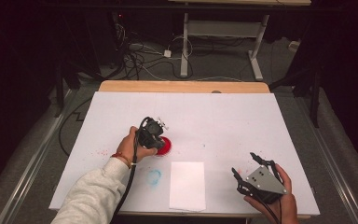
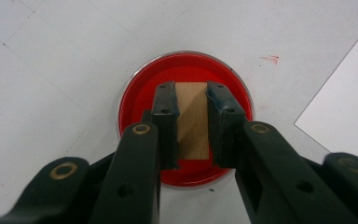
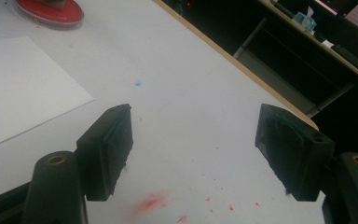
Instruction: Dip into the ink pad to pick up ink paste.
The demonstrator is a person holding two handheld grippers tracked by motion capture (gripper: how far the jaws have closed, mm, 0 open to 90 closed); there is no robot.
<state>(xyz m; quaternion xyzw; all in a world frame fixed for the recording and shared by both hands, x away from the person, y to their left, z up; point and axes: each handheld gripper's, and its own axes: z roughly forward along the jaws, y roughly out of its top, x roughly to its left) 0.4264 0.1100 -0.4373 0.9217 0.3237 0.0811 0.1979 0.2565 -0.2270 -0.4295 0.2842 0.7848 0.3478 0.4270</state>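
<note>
A round dish of red paint (image 2: 186, 79) sits on the white table cover (image 1: 214, 116) left of centre, also seen as the red dish (image 1: 164, 145) and at the top left as the dish (image 3: 49, 11). My left gripper (image 2: 191, 100) is shut on a small wooden block (image 2: 192, 119) and holds it over the red dish. In the high view the left gripper (image 1: 151, 133) is above that dish. A white sheet of paper (image 1: 187, 185) lies near the front edge. My right gripper (image 3: 193, 140) stands open over bare table at the front right, seen too as the right gripper (image 1: 247, 168).
A blue smudge (image 1: 154, 176) marks the cover left of the paper. Red spatter (image 3: 151, 203) lies under the right gripper. The wooden table edge (image 1: 182, 86) runs along the back, with cables and a desk frame on the floor beyond.
</note>
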